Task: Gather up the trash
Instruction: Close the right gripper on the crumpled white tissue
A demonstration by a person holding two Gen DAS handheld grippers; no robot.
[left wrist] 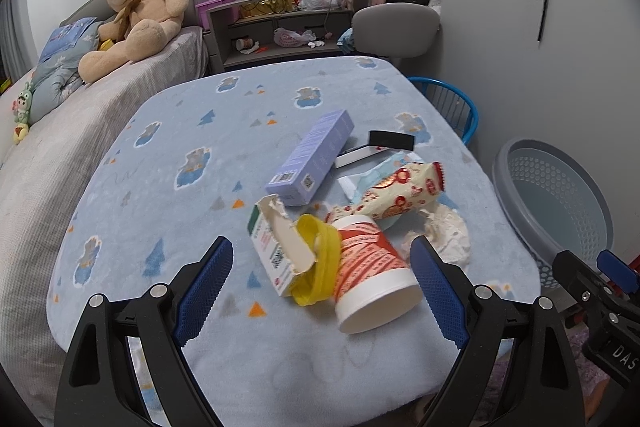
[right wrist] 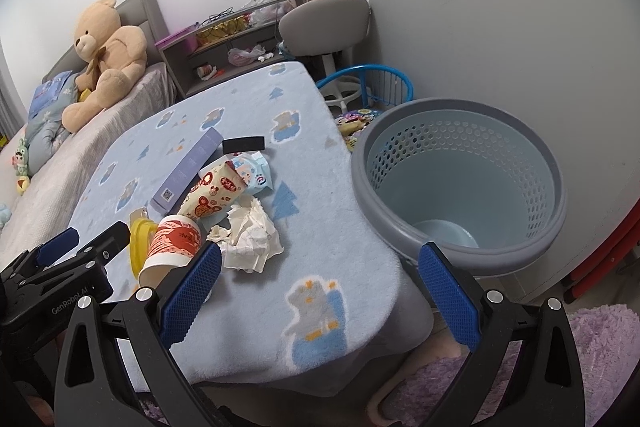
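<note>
1. A bedroom: a low table (left wrist: 168,163) under a blue fleece cover, with a bed and teddy bear (left wrist: 140,7) behind and a desk chair (left wrist: 396,23) at the far edge.
2. The trash sits heaped right of centre — paper cup (left wrist: 372,279) on its side, yellow lid (left wrist: 318,259), torn carton (left wrist: 276,251), purple box (left wrist: 312,159), snack wrapper (left wrist: 400,191), crumpled tissue (right wrist: 250,239).
3. A grey perforated bin (right wrist: 464,187) stands just off the table's right edge — near the tissue.
4. The left gripper (left wrist: 322,291) gapes wide around the cup, gripping nothing; the right gripper (right wrist: 320,291) hangs wide and empty over the table's near corner.
</note>
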